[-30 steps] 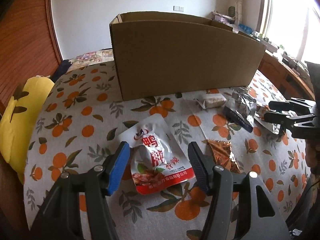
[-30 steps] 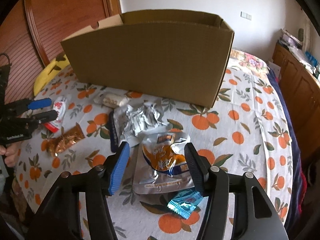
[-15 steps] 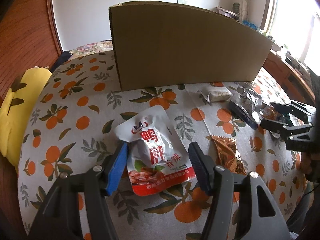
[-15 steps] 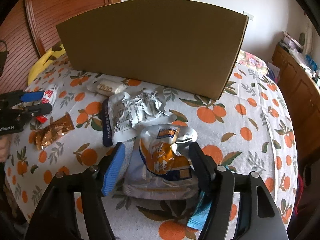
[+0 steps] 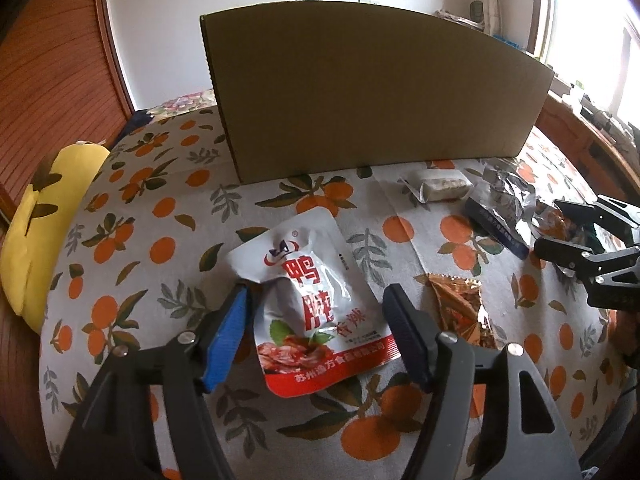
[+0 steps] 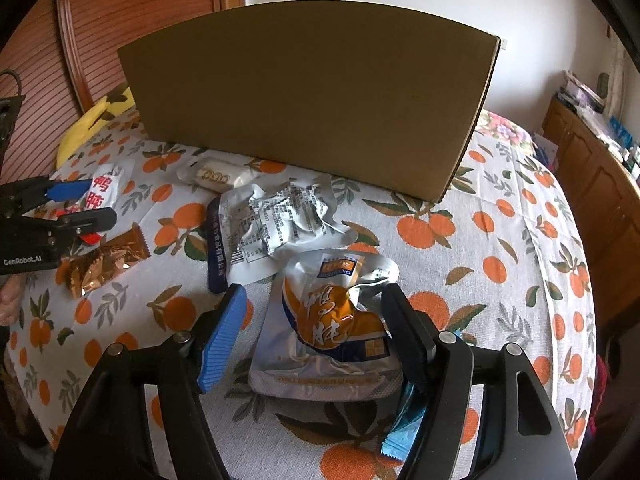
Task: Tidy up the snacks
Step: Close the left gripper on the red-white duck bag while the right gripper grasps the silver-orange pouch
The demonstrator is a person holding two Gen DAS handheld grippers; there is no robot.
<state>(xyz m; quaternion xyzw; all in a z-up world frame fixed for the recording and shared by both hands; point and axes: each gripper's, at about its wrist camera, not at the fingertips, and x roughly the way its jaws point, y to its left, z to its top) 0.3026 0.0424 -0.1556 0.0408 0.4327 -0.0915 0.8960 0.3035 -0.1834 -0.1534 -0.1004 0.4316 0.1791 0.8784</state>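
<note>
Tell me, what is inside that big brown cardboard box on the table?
That cannot be seen. Both views show only the outer wall of the brown cardboard box; its top opening sits above the cameras. The snack packets in view lie outside it on the orange-print tablecloth.

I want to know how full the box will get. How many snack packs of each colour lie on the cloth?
Red and white pouch: 1
Orange and silver pouch: 1
Silver crumpled bag: 1
White wrapped cake: 1
Gold-brown wrapper: 1
Blue wrapper: 1
Total: 6

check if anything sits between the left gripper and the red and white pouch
Nothing visible does. The left gripper is open with its fingers on either side of the red and white pouch, which lies flat on the tablecloth.
</note>
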